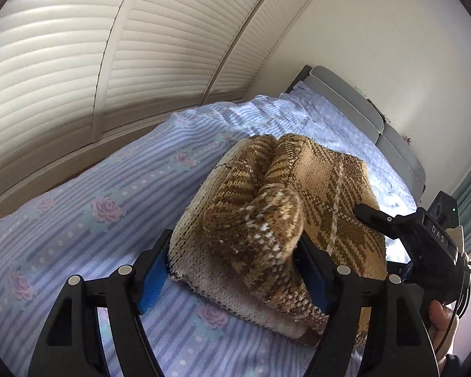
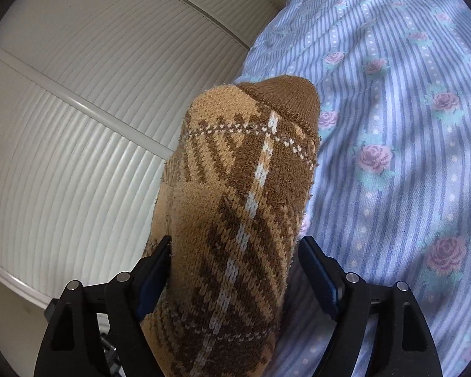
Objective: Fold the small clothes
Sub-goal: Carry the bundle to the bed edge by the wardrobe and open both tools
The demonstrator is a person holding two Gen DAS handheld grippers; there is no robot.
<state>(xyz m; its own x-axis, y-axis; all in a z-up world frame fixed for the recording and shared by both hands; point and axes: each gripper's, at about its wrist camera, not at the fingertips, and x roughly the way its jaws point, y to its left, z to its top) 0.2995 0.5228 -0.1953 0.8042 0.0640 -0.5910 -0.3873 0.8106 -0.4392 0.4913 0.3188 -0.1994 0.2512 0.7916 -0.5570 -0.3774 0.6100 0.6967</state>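
The brown-and-tan plaid knitted sock [image 1: 282, 207], folded over, lies on the blue striped, rose-printed bedsheet [image 1: 88, 207]; its long axis runs away from the left tongs [image 1: 235, 270], which straddle its near end, wide; the right tongs [image 2: 234, 270] likewise stand wide around it, seemingly not pressing.

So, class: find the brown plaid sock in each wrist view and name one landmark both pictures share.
Left wrist view: the sock lies folded on the bed, lower centre, its near end between the left gripper fingers.
Right wrist view: the sock fills the centre, running up from between the right gripper fingers.
Shared landmark: the striped rose-print sheet.
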